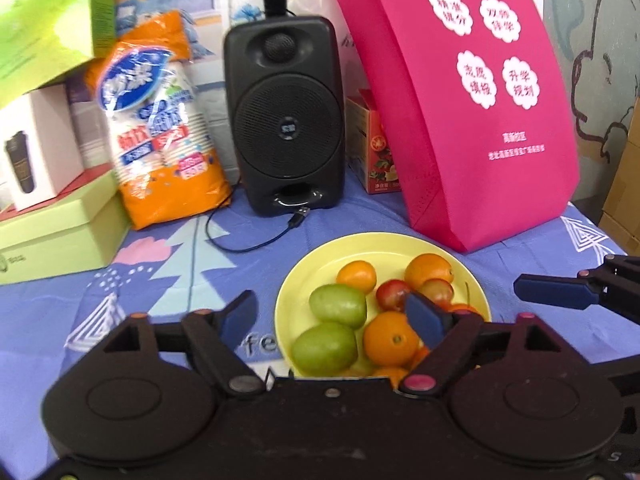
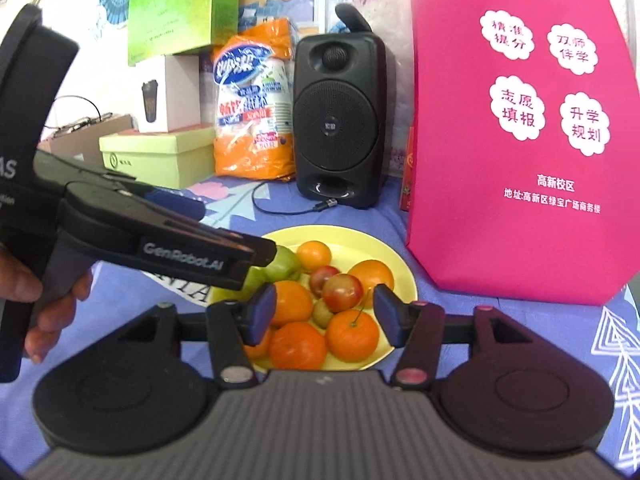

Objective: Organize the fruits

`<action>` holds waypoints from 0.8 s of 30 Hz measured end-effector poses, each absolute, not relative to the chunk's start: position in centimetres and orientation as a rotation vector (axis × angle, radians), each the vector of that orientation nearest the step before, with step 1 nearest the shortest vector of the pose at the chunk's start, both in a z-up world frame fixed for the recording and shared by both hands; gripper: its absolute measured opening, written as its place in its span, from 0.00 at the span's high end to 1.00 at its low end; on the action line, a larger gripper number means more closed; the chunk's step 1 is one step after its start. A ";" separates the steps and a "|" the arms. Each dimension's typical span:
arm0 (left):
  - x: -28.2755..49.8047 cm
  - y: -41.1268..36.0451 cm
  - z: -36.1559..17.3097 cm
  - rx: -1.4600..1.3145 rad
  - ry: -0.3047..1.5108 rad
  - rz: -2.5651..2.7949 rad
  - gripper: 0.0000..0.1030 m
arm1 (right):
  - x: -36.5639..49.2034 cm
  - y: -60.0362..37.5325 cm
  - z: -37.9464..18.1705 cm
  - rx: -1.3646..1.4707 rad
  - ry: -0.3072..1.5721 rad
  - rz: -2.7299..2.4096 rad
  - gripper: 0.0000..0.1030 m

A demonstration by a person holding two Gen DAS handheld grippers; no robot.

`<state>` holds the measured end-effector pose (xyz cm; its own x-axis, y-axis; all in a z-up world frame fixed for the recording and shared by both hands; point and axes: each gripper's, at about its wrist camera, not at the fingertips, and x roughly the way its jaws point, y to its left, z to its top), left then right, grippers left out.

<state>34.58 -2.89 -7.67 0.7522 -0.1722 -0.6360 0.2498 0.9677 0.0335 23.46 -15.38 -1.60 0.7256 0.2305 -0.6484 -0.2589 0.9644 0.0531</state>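
Hovering level over fruit plate [image 1: 288,300]: L claw [image 1: 332,320] & R claw [image 2: 324,312], both spread, empty.

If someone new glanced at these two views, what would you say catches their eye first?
Probably the yellow plate piled with oranges, green fruits and small red ones, sitting on the blue patterned cloth right ahead of both open grippers, left gripper and right gripper. Next, the big pink bag standing behind the plate to the right, and the black speaker at centre back.
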 end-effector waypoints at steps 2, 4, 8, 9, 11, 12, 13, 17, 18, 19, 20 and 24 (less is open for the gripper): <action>32.9 -2.4 -7.1 0.109 0.659 -0.219 0.04 | 22.3 -15.1 -1.1 -0.032 0.697 0.271 0.37; 31.2 -1.8 -6.5 0.098 0.646 -0.208 0.03 | 21.1 -14.6 -0.6 -0.026 0.690 0.271 0.33; 27.7 -0.2 -5.6 0.065 0.635 -0.176 0.00 | 18.3 -14.0 0.2 0.004 0.676 0.269 0.21; 26.9 0.2 -5.5 0.055 0.632 -0.167 0.00 | 17.6 -13.9 0.3 0.005 0.672 0.271 0.17; 24.9 1.0 -5.2 0.040 0.629 -0.143 0.00 | 16.0 -13.4 0.7 -0.001 0.667 0.272 0.11; 23.8 1.4 -5.1 0.036 0.627 -0.130 0.00 | 15.2 -13.2 0.8 -0.005 0.662 0.271 0.09; 22.6 1.6 -5.1 0.030 0.627 -0.118 0.00 | 14.4 -13.1 1.0 -0.006 0.658 0.273 0.07; 18.7 2.5 -5.6 -0.003 0.637 -0.069 0.00 | 11.4 -12.8 1.5 0.011 0.642 0.270 0.00; 17.8 2.7 -5.7 -0.012 0.638 -0.052 0.00 | 10.9 -12.8 1.6 0.022 0.646 0.270 0.00; 17.0 2.8 -5.7 -0.015 0.640 -0.037 0.00 | 10.5 -12.9 1.8 0.030 0.648 0.263 0.00; 16.2 2.9 -5.7 -0.014 0.642 -0.024 0.00 | 10.1 -12.8 1.9 0.036 0.653 0.249 0.00; 13.4 3.3 -5.2 -0.044 0.640 0.016 0.00 | 8.8 -12.2 2.0 -0.002 0.704 0.164 0.00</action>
